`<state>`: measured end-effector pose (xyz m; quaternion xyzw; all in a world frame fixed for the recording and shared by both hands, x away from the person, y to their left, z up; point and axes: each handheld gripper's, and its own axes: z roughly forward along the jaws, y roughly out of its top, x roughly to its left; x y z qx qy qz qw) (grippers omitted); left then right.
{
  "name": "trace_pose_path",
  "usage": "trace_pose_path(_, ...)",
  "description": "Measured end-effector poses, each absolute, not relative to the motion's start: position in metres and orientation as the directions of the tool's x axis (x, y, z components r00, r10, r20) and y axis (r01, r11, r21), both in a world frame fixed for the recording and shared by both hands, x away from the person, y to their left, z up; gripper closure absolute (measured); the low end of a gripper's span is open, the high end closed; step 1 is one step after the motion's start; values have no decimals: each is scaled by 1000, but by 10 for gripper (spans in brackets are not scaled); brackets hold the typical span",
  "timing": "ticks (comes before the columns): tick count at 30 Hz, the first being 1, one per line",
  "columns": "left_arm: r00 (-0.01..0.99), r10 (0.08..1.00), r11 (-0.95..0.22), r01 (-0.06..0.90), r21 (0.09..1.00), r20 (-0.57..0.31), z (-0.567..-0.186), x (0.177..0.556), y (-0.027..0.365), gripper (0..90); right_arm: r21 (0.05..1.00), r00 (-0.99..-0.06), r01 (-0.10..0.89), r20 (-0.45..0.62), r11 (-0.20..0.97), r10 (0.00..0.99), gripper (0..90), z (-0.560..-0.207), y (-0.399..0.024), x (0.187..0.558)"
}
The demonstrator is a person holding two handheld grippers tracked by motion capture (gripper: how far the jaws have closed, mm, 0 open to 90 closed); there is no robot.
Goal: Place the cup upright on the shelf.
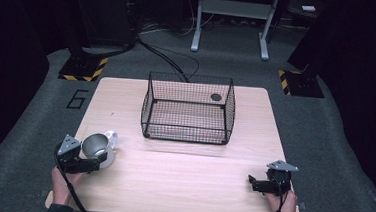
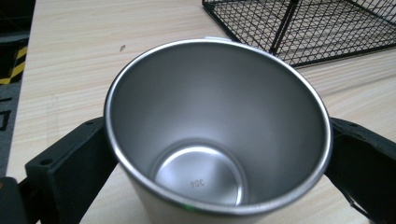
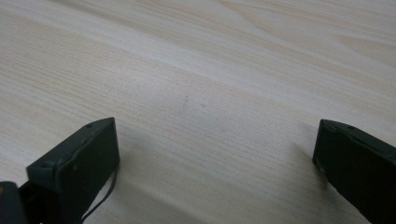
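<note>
A steel mug (image 1: 96,146) with a white outside and white handle stands at the table's near left corner. My left gripper (image 1: 97,160) is shut on it, one black jaw on each side of its wall. In the left gripper view the mug (image 2: 215,135) is empty and its mouth faces the camera, with the left gripper (image 2: 217,128) clamped just below the rim. My right gripper (image 1: 252,183) lies low over the near right of the table, pointing left. In its own view the right gripper (image 3: 215,135) is open, with bare wood between the jaws.
A black wire basket (image 1: 150,108) stands at the middle back of the light wooden table (image 1: 181,180); a small dark disc (image 1: 216,97) shows through its mesh at the back right. The basket's corner (image 2: 303,28) lies beyond the mug. Dark floor surrounds the table.
</note>
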<state>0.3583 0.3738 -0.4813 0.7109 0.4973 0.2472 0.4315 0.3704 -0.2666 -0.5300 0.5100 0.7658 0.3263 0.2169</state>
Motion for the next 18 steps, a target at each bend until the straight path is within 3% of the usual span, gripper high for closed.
trace_pose_path(18, 392, 919, -166, 466, 869, -34, -483, 364, 371, 61, 719, -387, 641, -1, 270, 922, 1, -530, -267, 371)
